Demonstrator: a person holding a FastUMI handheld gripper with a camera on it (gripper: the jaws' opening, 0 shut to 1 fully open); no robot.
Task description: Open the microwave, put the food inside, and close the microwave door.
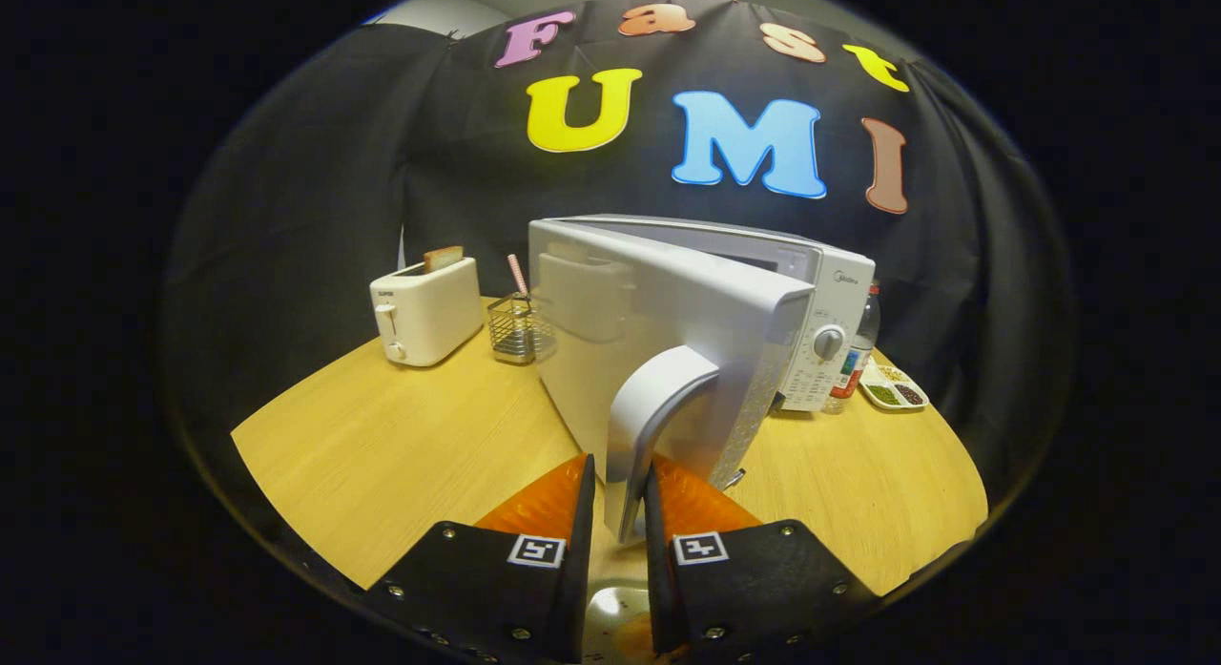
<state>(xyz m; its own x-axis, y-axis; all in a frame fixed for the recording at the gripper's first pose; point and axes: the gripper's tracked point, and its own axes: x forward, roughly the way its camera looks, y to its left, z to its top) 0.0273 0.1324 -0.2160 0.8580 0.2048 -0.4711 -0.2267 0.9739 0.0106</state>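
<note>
Gripper clamped on microwave door handle; door partly open, toaster far left.

The swung-out microwave door stands just ahead of the gripper, whose fingers clamp its handle; bare table lies open toward the toaster and wire rack.

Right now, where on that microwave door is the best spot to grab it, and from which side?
The curved handle on the door's free edge, taken from the front. It arches off the panel, leaving room for a finger either side; the gripper already pinches it so.
</note>
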